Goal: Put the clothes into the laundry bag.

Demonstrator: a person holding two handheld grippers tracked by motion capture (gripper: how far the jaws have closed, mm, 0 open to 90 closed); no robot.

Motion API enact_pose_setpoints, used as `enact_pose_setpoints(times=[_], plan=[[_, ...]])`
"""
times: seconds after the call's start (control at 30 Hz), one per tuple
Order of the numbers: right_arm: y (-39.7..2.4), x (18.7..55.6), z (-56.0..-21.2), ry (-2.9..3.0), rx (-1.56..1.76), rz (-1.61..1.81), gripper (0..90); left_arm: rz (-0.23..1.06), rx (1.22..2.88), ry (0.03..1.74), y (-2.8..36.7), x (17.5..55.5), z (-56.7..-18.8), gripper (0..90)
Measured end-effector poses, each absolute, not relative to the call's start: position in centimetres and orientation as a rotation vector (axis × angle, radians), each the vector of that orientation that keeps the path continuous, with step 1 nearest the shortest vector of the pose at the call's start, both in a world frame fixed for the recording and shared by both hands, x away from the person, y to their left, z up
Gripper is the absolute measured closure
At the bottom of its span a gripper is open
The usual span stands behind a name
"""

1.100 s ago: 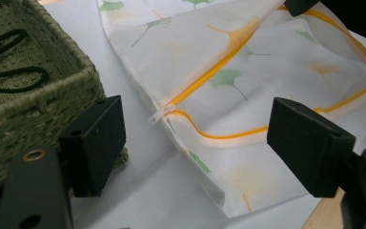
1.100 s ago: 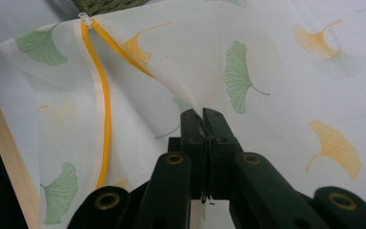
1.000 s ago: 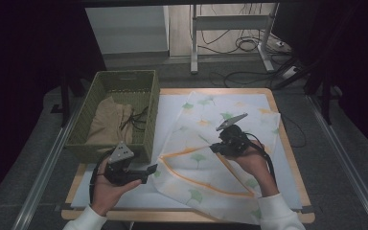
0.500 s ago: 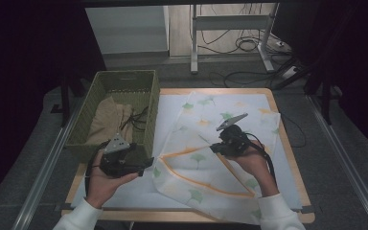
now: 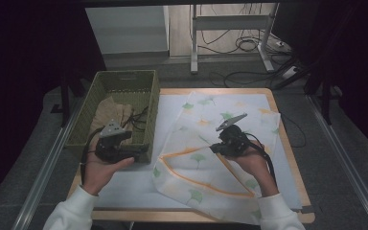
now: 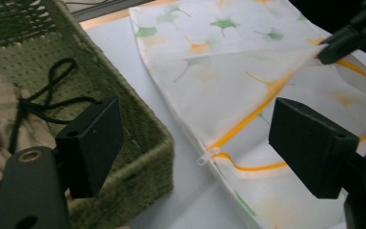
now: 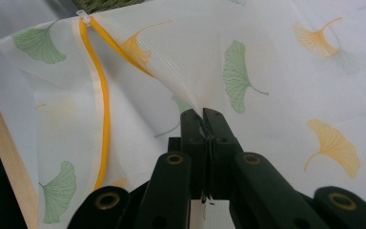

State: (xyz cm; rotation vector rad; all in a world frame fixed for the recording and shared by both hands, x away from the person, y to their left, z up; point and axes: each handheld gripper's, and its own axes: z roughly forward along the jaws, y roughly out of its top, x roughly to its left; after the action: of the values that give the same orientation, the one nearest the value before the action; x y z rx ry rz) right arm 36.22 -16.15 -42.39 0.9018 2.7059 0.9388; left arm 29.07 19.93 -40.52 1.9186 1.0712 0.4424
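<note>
At nine o'clock on the table, beside the green woven basket (image 5: 124,91), the left gripper (image 5: 141,152) is held with jaws spread wide and empty. Toward three o'clock, the ginkgo-print mesh zipper bag (image 5: 206,143) is pinched by the closed right gripper (image 7: 205,119). That thin fold could be pulled free if tugged sideways.

**Woven basket and table surroundings**

A green woven basket (image 5: 151,103) stands at the left of a wooden table (image 5: 287,158) covered by a white sheet (image 5: 167,115). Inside lie beige cloth (image 5: 109,111) and a black cord (image 6: 45,98). Cables (image 5: 249,45) trail across the floor beyond.
</note>
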Motion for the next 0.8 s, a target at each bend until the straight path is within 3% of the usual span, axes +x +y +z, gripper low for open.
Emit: enact_pose_setpoints(times=[0.8], plan=[[-16.1,36.3,-42.6,2.711,0.901,0.931,86.5,0.483,1.913,1.187,21.6,34.8,-39.8,19.8]])
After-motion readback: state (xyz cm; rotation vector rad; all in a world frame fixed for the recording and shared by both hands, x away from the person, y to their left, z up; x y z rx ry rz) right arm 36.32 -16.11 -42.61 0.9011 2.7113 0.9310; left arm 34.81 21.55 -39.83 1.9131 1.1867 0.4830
